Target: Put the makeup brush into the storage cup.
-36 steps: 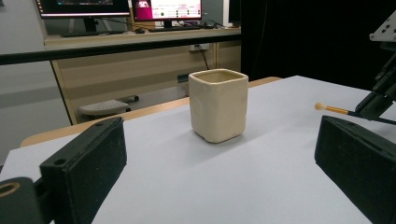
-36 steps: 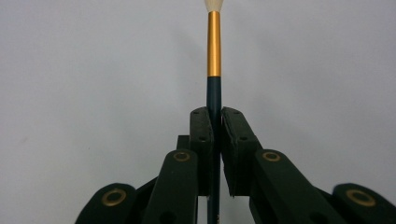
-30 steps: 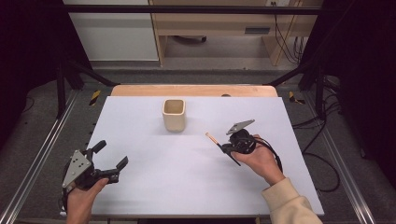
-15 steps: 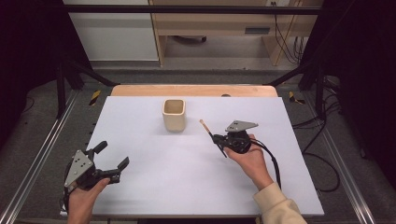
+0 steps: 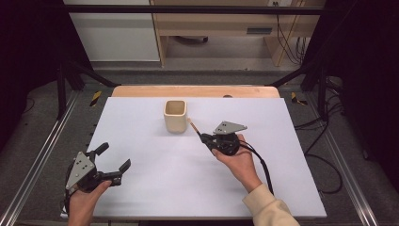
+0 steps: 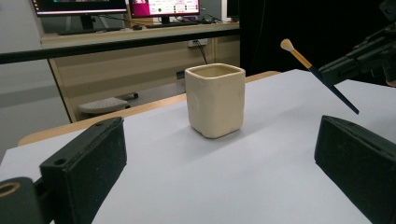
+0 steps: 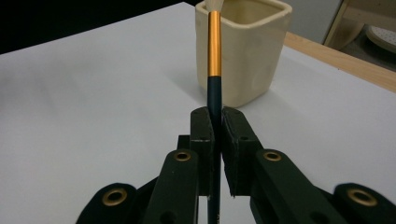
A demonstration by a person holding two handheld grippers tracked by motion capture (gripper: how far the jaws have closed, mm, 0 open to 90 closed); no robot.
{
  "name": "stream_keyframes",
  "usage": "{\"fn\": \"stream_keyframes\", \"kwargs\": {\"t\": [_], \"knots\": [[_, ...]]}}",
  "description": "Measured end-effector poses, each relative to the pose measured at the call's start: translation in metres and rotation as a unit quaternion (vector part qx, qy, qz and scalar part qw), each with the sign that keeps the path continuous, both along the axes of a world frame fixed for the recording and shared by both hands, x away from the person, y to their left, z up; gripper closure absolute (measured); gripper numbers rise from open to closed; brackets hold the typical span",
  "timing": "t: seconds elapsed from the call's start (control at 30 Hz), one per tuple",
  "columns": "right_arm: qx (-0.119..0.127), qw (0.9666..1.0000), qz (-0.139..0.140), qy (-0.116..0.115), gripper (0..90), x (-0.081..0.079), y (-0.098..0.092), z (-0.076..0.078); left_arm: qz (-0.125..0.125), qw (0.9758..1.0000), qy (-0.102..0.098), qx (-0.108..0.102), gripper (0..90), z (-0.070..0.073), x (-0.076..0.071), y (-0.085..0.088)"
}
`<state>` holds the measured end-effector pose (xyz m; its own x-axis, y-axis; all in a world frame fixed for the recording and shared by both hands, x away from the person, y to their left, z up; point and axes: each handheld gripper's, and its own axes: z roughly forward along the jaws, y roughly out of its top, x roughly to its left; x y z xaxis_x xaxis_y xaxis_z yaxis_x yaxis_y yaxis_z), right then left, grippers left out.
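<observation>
Cream ceramic cup (image 5: 175, 116), square-mouthed with rounded corners, upright at upper centre of the high view on the white table sheet (image 5: 155, 188). Interior pale and shadowed; nothing seen inside from above. In the left gripper view, same cup (image 6: 215, 100) at frame centre, rim level, only the top of the inner wall visible, contents below that hidden.

Right gripper (image 5: 204, 138), centre-right of the high view, held in the person's right hand (image 5: 240, 160); jaws clamped shut on a paintbrush (image 5: 194, 127). Brush angled up and left toward the cup, pale bristle tip near the cup's lower right corner, not inside the mouth. Touching the cup or not: cannot tell from above. In the right gripper view, paintbrush (image 7: 214, 60) upright between the pads (image 7: 201, 128), dark blue handle, orange-gold ferrule, pale tip at the top edge of the frame in front of the cup (image 7: 252, 51). In the left gripper view, brush (image 6: 317, 74) at upper right, tip raised above rim height and apart from the cup's right side.

Left gripper (image 5: 114, 165), lower left of the high view, held in the left hand (image 5: 84, 202), jaws spread wide with nothing between them. Own view: two black pads at lower left and lower right, bare white sheet between.

Wooden table edge (image 5: 195, 91) behind the sheet.
</observation>
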<state>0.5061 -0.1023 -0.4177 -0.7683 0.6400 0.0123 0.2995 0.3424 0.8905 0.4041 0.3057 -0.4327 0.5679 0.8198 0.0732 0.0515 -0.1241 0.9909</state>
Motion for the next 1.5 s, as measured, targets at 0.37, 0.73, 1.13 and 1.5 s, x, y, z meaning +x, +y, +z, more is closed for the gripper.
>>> {"fn": "stream_keyframes", "kwargs": {"t": [0.37,0.73,1.13,1.5], "knots": [[-0.014,0.9996,-0.015,-0.017,83.5,0.017,0.011,0.013,0.002,1.0,-0.001,-0.006,1.6,0.0,0.0,0.002],[-0.006,0.9984,-0.033,-0.046,83.5,0.025,0.022,0.012,0.001,1.0,-0.002,-0.005,1.7,0.0,0.0,0.002],[0.022,0.9956,-0.036,-0.084,83.5,0.029,0.036,0.017,-0.001,1.0,-0.002,-0.008,1.8,0.001,0.0,0.002],[0.038,0.9908,-0.025,-0.128,83.5,0.031,0.053,0.02,-0.001,1.0,-0.003,-0.008,1.7,0.001,0.0,0.002]]}}
